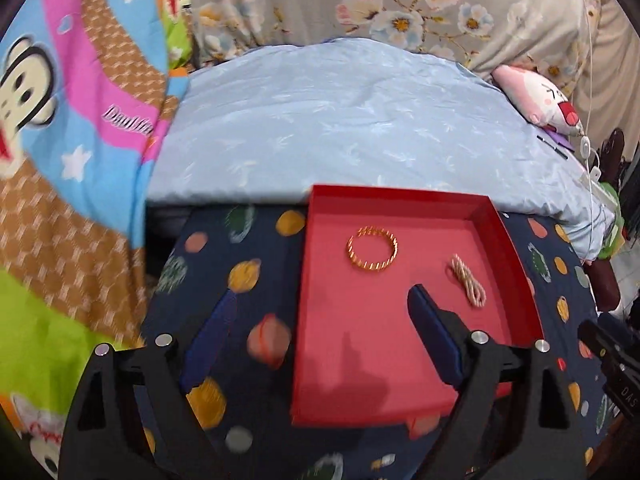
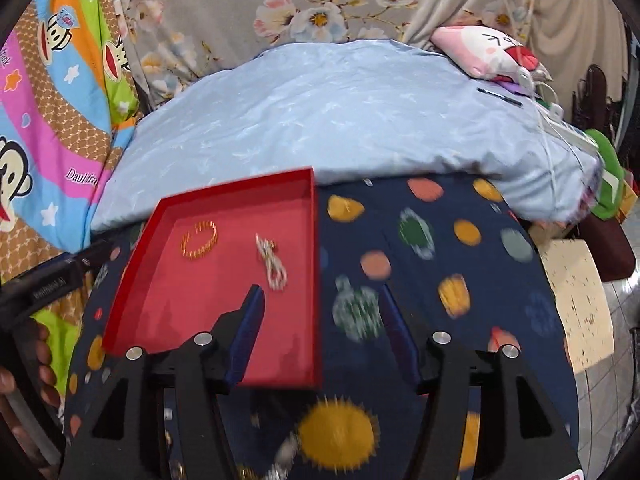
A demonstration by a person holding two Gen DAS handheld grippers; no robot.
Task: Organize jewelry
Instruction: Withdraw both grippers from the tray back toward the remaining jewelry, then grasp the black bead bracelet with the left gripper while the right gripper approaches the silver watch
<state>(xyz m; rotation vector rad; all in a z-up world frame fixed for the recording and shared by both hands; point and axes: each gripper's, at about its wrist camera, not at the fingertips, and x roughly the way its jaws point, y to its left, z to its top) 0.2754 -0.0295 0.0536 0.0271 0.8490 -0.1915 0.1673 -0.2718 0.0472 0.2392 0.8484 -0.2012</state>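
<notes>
A shallow red tray (image 1: 516, 248) lies on a dark blue spotted cloth. In it lie a gold bangle (image 1: 373, 253) and a pale twisted chain (image 1: 469, 281). My left gripper (image 1: 322, 302) is open and empty, one finger over the cloth, the other over the tray. In the right wrist view the tray (image 2: 132, 248) holds the bangle (image 2: 199, 239) and chain (image 2: 273, 263). My right gripper (image 2: 322, 294) is open and empty, straddling the tray's right wall. Small jewelry pieces (image 2: 276, 470) show blurred at the bottom edge, near the right gripper's base.
The spotted cloth (image 2: 440, 248) covers a low surface against a bed with a light blue sheet (image 1: 340, 120). A cartoon blanket (image 1: 60, 120) hangs at left. A pink plush pillow (image 2: 488, 50) and cables lie at the bed's right. A cream board (image 2: 580, 300) is right.
</notes>
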